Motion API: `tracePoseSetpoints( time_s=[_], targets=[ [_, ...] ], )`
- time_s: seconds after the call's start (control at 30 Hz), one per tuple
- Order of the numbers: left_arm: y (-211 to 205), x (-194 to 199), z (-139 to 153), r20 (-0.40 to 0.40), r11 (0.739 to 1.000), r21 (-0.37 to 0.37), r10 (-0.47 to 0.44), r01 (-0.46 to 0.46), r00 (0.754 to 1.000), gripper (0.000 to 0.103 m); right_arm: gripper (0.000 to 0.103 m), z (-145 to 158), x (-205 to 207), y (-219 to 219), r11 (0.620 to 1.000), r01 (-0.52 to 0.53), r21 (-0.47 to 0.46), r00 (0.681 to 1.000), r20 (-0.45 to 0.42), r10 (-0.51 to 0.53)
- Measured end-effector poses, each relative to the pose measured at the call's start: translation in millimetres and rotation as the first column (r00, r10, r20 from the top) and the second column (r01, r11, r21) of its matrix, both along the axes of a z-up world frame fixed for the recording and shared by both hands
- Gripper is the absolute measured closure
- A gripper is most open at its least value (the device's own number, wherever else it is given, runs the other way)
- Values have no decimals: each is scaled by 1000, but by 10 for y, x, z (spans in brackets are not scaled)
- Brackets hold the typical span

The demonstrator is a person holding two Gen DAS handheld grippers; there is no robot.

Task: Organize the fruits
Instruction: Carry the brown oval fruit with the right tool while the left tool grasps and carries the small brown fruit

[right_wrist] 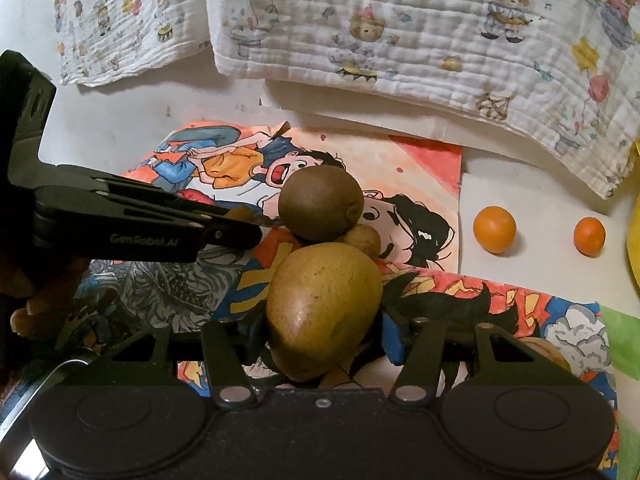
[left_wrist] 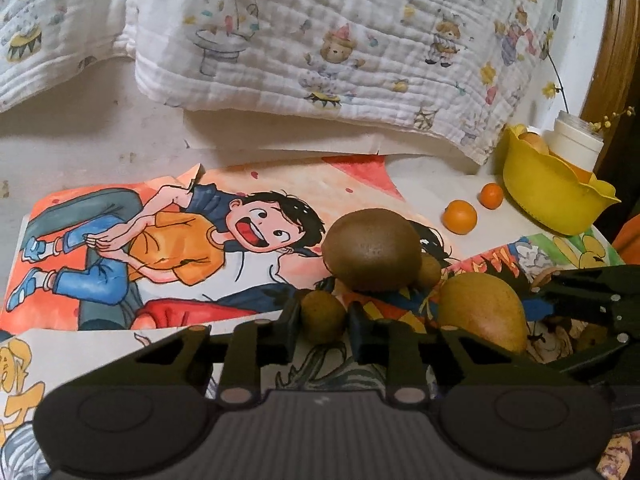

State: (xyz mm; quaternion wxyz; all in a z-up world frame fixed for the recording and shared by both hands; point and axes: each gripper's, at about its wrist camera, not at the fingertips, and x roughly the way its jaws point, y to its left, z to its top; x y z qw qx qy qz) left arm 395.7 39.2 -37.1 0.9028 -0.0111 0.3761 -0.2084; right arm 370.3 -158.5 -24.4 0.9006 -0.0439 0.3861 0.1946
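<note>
We find the fruits grouped on cartoon drawings [left_wrist: 160,240] spread over a white table [left_wrist: 80,152]. A large brown kiwi [left_wrist: 371,249] sits at the middle of the group, with a very small brownish fruit [right_wrist: 363,240] touching its near side. Just in front lies a small green-brown fruit [left_wrist: 323,317], and we note the left gripper [left_wrist: 323,322] pinching it, a finger pressed against each side. To its right lies a large yellow-green pear [right_wrist: 324,312]. The right gripper [right_wrist: 320,340] has its jaws set around the near end of this pear; the left finger appears to touch the skin, but we cannot tell whether the right finger [right_wrist: 394,340] presses on it.

Further right, two small oranges [left_wrist: 460,216] rest on bare table, apart from each other. The nearer to the edge stands just beside a yellow bowl [left_wrist: 552,196], which holds more fruit, partly hidden. A white jar [left_wrist: 576,140] with yellow-flowered twigs stands behind the bowl. A printed muslin blanket [left_wrist: 320,40] with bears and balloons hangs along the far side.
</note>
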Motion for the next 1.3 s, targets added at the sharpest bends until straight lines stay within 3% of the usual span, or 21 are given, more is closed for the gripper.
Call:
tracePoseSetpoints(
  time_s=[0.27, 0.57, 0.97, 1.3],
  targets=[
    [79, -178, 172, 17, 1000, 1, 20, -20, 1000, 75, 46, -2, -97, -62, 999, -6, 53, 1000, 27, 5],
    [158, -538, 413, 50, 999, 8, 43, -43, 998, 75, 46, 291, -390, -117, 991, -51, 124, 993, 116, 36],
    [130, -1299, 692, 85, 999, 37, 11, -14, 996, 75, 46, 694, -1249, -177, 979, -135, 153, 975, 198, 104],
    [65, -1825, 629, 49, 1000, 30, -11, 10, 999, 75, 46, 651, -1982, -300, 977, -143, 157, 980, 163, 117]
  ],
)
